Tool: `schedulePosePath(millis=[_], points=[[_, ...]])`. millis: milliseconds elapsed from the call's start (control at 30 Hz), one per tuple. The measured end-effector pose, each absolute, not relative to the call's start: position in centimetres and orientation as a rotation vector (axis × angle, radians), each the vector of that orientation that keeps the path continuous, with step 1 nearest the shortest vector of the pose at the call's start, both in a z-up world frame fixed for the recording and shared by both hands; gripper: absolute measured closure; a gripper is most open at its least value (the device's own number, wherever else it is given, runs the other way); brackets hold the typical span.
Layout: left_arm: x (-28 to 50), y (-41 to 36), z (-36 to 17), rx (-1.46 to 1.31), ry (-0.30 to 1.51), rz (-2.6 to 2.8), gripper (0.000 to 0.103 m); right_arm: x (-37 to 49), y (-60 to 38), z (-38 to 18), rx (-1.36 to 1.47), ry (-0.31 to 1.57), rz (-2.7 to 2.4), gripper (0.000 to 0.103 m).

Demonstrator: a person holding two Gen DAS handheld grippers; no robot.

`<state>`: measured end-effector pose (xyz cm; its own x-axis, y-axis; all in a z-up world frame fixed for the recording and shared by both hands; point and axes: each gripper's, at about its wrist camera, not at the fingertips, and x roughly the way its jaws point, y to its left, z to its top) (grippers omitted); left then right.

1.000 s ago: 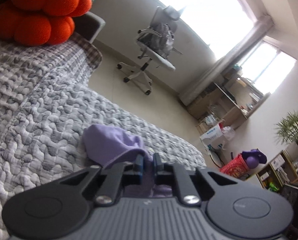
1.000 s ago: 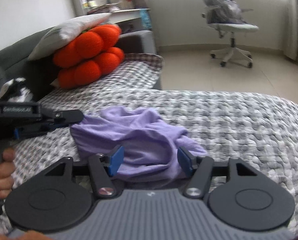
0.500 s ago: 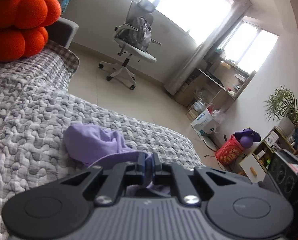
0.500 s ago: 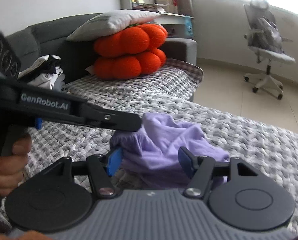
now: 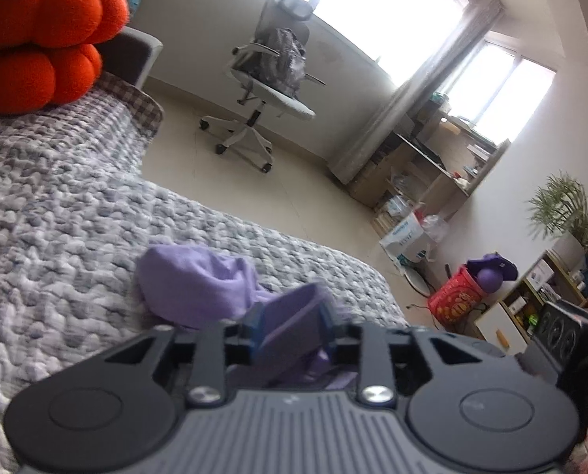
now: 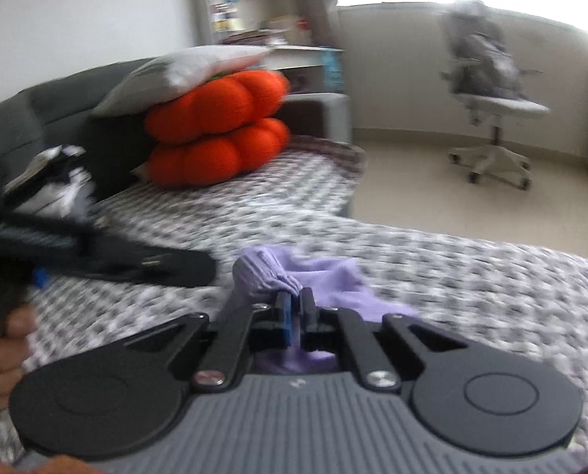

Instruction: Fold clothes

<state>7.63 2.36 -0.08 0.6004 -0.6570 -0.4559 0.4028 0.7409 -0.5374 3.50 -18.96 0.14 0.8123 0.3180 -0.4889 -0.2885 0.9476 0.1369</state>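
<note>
A crumpled lilac garment lies on the grey quilted bedspread. In the left wrist view, my left gripper is open, and a band of the lilac cloth runs loosely between its blue-padded fingers. My right gripper is shut on a bunched fold of the garment, and the rest of the cloth spreads just beyond it. The right wrist view also shows the left gripper's black body to the left, held by a hand. This view is blurred by motion.
Orange puffy cushions under a white pillow sit at the sofa's back, beside a black-and-white clothes pile. Past the bed's edge are bare floor, an office chair, a red basket and a black speaker.
My left gripper, shut on the cloth before, has opened. My right gripper, open before, has moved onto the garment and shut on a bunch of it.
</note>
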Motion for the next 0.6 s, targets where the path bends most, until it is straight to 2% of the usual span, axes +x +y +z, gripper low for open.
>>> schedulePosePath(millis=[267, 600], points=[[9.2, 4.2, -1.9, -0.443, 0.734, -0.567, 0.054, 4.6, -23.3, -0.8, 0.174, 0.559, 0.166, 0.1], [11.5, 2.2, -4.1, -0.402, 0.815, -0.55, 0.05, 4.7, -27.3, -1.8, 0.283, 0.575, 0.053, 0.1]])
